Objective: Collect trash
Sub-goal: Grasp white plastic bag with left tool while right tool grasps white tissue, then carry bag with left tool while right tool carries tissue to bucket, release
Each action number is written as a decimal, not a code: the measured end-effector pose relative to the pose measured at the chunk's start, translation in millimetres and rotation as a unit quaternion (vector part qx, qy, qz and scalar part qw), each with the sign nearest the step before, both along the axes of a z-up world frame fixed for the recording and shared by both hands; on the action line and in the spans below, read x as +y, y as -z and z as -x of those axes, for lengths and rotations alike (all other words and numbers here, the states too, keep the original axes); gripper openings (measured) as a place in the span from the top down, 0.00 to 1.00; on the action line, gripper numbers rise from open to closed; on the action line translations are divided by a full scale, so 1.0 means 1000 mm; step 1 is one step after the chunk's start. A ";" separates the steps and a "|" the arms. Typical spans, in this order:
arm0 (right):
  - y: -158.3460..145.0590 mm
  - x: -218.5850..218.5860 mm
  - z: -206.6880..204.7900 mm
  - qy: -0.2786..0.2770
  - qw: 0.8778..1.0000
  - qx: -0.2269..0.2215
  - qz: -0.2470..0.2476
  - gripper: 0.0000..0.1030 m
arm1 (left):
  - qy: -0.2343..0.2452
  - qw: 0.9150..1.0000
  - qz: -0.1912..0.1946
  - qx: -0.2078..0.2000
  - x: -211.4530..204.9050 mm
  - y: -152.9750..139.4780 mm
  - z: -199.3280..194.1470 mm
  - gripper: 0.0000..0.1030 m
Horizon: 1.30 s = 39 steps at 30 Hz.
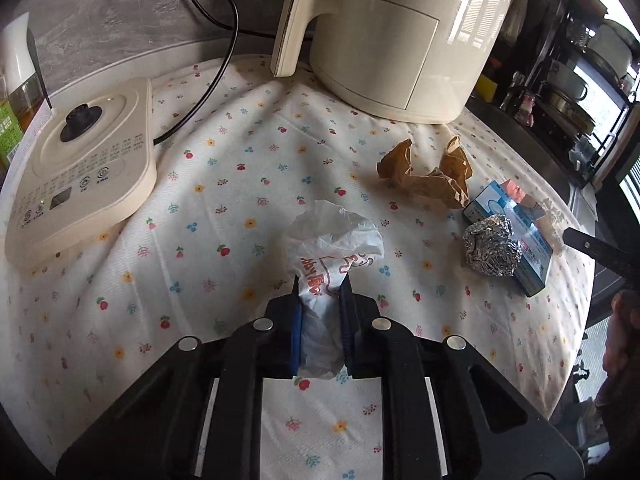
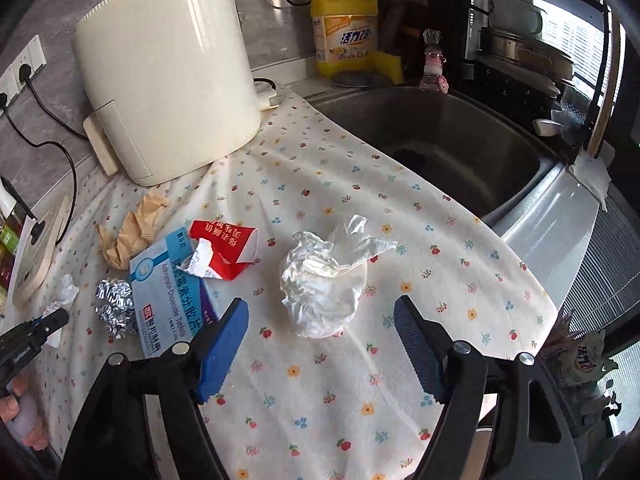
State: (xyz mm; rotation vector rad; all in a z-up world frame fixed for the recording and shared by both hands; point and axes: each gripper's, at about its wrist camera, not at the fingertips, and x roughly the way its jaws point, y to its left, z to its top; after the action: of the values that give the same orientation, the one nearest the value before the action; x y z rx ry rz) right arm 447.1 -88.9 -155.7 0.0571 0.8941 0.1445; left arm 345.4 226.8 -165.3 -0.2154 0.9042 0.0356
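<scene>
Nearest the left wrist camera, the left claw (image 1: 322, 292) pinches a white plastic bag (image 1: 334, 248) with red print between its blue pads; the bag's loose end bunches out past the fingertips onto the flowered cloth (image 1: 224, 208) that covers the counter.

Right of the bag lies more trash: a crumpled brown paper (image 1: 428, 178), a foil ball (image 1: 492, 246), and a blue medicine box (image 1: 524, 248) that the ball rests against. Behind them stands a cream air fryer (image 1: 404, 36), and a kettle base (image 1: 80, 172) with a black cord (image 1: 216, 68) sits at the far left.

From the right wrist camera, the right claw (image 2: 320, 312) stands spread over the cloth, pads clear of everything. A white crumpled wrapper (image 2: 324, 280) lies just ahead of the fingertips, in line with the gap between them. To its left are a torn red carton (image 2: 224, 248) lying on the blue box, then the foil ball and the brown paper nearer the fryer. Beyond the cloth's edge is a steel sink (image 2: 460, 148), with a yellow detergent bottle (image 2: 344, 28) behind it. At the left edge the left claw's tip shows with a bit of white at it.
</scene>
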 end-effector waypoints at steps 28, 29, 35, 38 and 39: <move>0.004 0.008 -0.006 -0.050 0.999 0.009 0.002 0.85 | -0.100 0.992 0.013 -0.081 0.021 -0.050 0.110 0.85; 0.001 0.005 -0.001 -0.055 0.998 0.005 0.000 0.85 | -0.100 0.991 0.010 -0.084 0.015 -0.053 0.112 0.85; -0.021 -0.021 0.031 -0.078 0.997 -0.014 -0.012 0.85 | -0.089 0.991 0.005 -0.096 -0.028 -0.069 0.124 0.85; -0.032 -0.035 0.045 -0.087 0.996 -0.019 -0.023 0.85 | -0.083 0.990 0.007 -0.110 -0.052 -0.076 0.131 0.85; -0.035 -0.040 0.049 -0.091 0.995 -0.017 -0.030 0.85 | -0.081 0.990 0.007 -0.115 -0.059 -0.078 0.133 0.85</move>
State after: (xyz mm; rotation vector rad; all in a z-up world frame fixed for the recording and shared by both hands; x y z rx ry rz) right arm 398.5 -128.8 -120.3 0.0291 0.8598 0.3405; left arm 212.3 167.5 -86.9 -0.3001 0.6556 0.1528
